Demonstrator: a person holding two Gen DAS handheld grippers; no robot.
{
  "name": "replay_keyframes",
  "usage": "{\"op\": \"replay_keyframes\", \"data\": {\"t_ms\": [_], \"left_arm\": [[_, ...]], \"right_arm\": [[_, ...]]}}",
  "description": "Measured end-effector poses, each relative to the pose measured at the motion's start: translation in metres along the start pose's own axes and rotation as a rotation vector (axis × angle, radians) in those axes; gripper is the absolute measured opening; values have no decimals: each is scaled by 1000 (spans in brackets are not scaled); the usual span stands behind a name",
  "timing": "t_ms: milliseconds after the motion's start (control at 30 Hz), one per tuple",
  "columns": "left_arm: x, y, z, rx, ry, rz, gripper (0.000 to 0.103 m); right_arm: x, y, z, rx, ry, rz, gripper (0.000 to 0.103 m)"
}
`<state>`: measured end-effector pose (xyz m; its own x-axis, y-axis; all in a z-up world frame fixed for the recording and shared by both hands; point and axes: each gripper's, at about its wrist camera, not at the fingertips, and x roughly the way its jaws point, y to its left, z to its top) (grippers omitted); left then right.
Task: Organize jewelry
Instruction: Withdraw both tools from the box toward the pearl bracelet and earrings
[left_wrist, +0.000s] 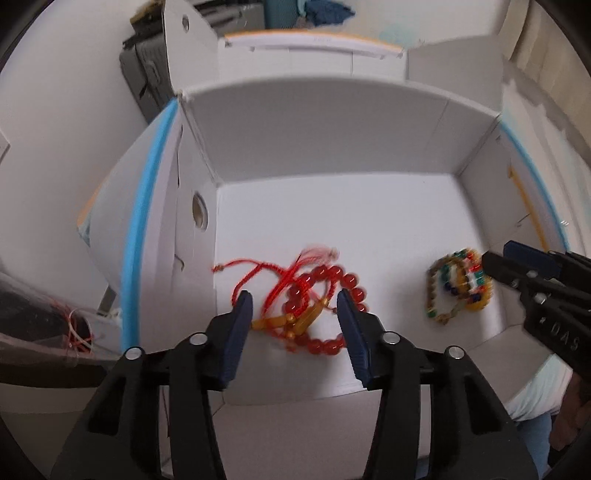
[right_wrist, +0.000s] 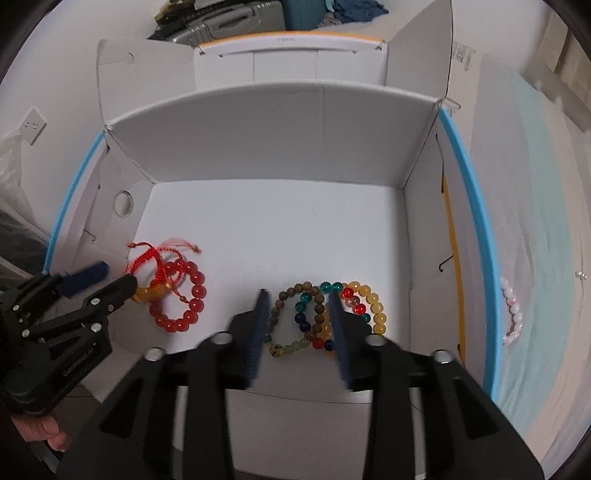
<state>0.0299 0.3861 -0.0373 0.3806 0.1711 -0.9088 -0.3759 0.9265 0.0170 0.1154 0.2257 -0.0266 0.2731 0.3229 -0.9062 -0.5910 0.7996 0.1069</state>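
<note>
A white cardboard box (left_wrist: 332, 122) (right_wrist: 273, 125) stands open on the table. On its floor at the left lies a pile of red bead bracelets with red cord and amber beads (left_wrist: 314, 295) (right_wrist: 177, 291). At the right lies a pile of multicoloured bead bracelets (left_wrist: 460, 290) (right_wrist: 317, 317). My left gripper (left_wrist: 295, 306) (right_wrist: 110, 277) is open, its jaws on either side of the red pile, just above it. My right gripper (right_wrist: 297, 301) (left_wrist: 498, 258) is open over the multicoloured pile. Neither holds anything.
A pink bead bracelet (right_wrist: 511, 314) lies outside the box on the table at the right. A plastic bag with red cord (left_wrist: 74, 332) lies left of the box. A white container (right_wrist: 288, 48) and luggage (right_wrist: 221, 22) stand behind the box.
</note>
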Motion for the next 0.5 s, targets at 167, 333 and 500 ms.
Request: {"op": "replay_keyframes", "data": {"t_ms": [167, 333, 500], "left_arm": [[-22, -2, 1, 13, -70, 25, 74], [-40, -7, 1, 20, -120, 29, 88], [-58, -17, -4, -3, -161, -13, 95]], "right_arm": [[-23, -6, -2, 0, -73, 3, 66], [-49, -16, -3, 8, -143, 1, 78], [-77, -32, -12, 9, -234, -23, 83]]}}
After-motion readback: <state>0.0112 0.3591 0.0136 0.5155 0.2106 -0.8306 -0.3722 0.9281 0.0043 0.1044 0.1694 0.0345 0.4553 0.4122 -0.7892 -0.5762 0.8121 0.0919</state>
